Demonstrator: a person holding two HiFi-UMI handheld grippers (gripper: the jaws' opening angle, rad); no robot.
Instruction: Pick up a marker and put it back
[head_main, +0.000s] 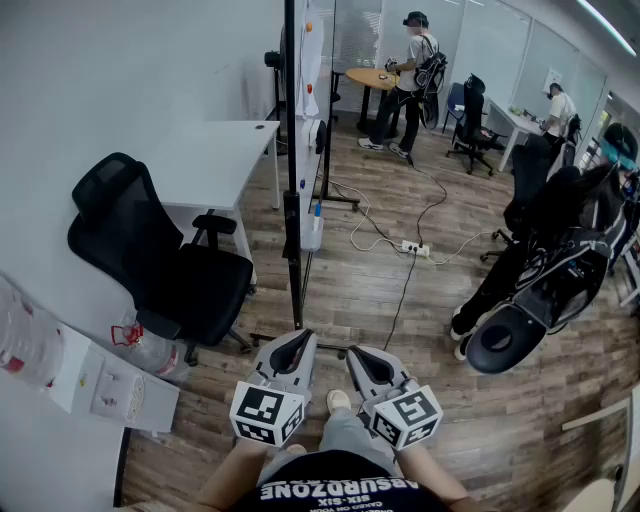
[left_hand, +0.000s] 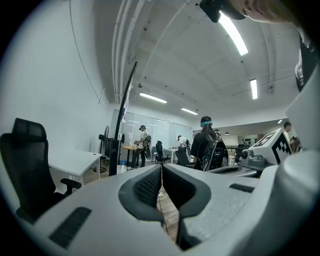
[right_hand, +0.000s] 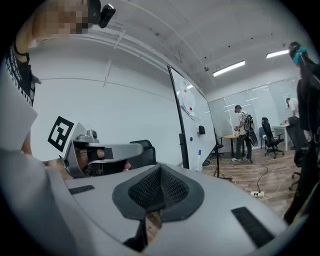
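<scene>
Left grey two-jaw gripper (head_main: 297, 338): clenched, nothing between its pads. Right grey two-jaw gripper (head_main: 356, 354): also clenched, empty. The 2 sit side by side at lower centre of the head view, over the wooden floor (head_main: 440, 400). The blue-capped white marker (head_main: 316, 215) stands upright against the black whiteboard stand (head_main: 292, 150), centre frame, well apart from both grippers.

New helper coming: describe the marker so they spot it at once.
Find the whiteboard, edge-on beside the white desk. A white holder hangs low on it. The marker stands upright inside, blue-topped, unlike the round magnets above.
</scene>
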